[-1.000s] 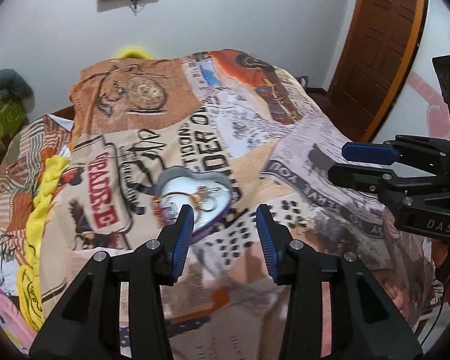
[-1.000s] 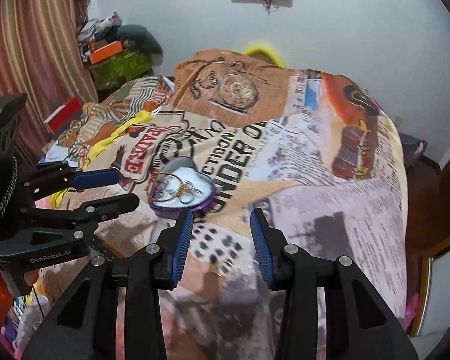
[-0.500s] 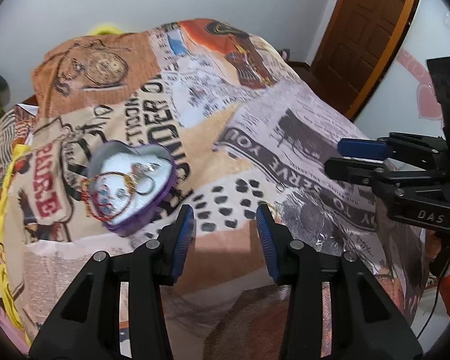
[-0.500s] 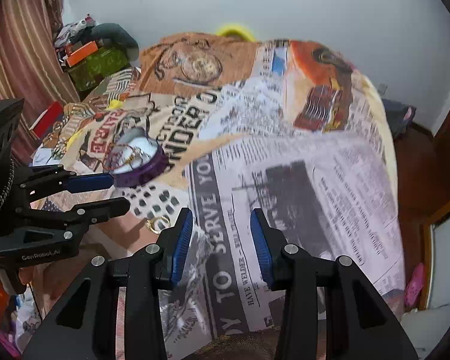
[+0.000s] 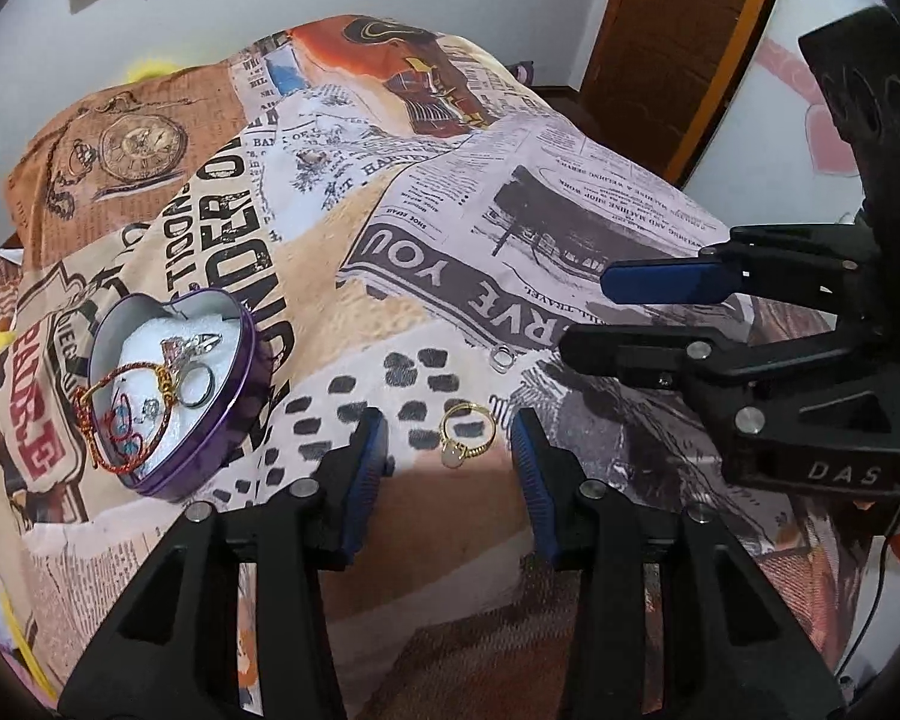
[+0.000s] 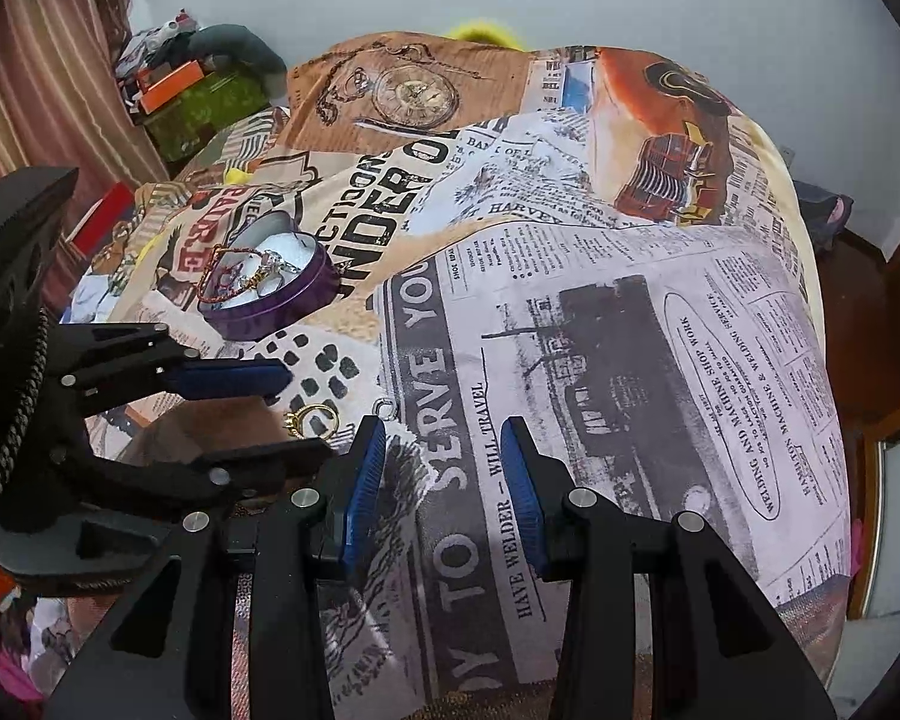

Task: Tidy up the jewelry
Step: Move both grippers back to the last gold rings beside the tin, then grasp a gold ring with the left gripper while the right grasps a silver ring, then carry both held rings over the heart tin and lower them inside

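two loose rings point(image 5: 468, 433), left claw point(image 5: 450, 450) parted

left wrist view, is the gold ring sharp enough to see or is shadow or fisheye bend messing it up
Left wrist view: the gold ring is sharp, lying in even light between the open left gripper fingers, just above a shadow edge on the bedspread; the fisheye bends the door frame. Right wrist view: the same ring is smaller, partly hidden behind the left gripper.
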Motion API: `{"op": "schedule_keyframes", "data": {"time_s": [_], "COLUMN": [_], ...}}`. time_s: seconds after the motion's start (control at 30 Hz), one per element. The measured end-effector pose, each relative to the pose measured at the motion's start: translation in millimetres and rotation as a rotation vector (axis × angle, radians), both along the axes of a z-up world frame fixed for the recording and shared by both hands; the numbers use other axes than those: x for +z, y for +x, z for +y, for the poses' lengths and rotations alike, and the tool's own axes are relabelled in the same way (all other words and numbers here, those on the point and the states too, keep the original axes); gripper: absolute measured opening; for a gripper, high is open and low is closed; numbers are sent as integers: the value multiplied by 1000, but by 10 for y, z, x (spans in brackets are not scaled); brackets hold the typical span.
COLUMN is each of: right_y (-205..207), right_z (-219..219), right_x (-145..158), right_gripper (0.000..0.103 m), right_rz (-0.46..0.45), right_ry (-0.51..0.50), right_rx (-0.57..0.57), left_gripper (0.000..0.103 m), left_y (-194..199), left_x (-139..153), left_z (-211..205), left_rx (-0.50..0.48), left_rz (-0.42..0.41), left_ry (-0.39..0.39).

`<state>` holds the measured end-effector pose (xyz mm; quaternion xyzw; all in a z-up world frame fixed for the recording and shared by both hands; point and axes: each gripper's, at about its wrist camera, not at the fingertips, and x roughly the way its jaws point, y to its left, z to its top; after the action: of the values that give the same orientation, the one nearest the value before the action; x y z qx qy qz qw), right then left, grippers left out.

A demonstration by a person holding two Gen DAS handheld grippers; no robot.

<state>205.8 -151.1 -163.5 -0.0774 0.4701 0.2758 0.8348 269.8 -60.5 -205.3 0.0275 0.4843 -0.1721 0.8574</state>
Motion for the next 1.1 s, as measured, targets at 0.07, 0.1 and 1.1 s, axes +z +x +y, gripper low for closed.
{"op": "schedule_keyframes", "data": {"time_s": [0.07,0.1,1.1], "right_y": [5,4,18], "right_z": [16,20,299], "right_x": [-14,-21,173], "right_gripper": [36,36,9], "right_rz": [1,1,-49], "right_ry": [0,2,-10], "right_rx": [3,4,41], "left_gripper": [30,23,8], "left_y": [12,14,-151], "left_x": [-14,-21,320], "left_z": [14,31,473], "left_rx": [16,25,150], "left_rz": [-8,-9,-98], "left_ry": [9,9,-80]}}
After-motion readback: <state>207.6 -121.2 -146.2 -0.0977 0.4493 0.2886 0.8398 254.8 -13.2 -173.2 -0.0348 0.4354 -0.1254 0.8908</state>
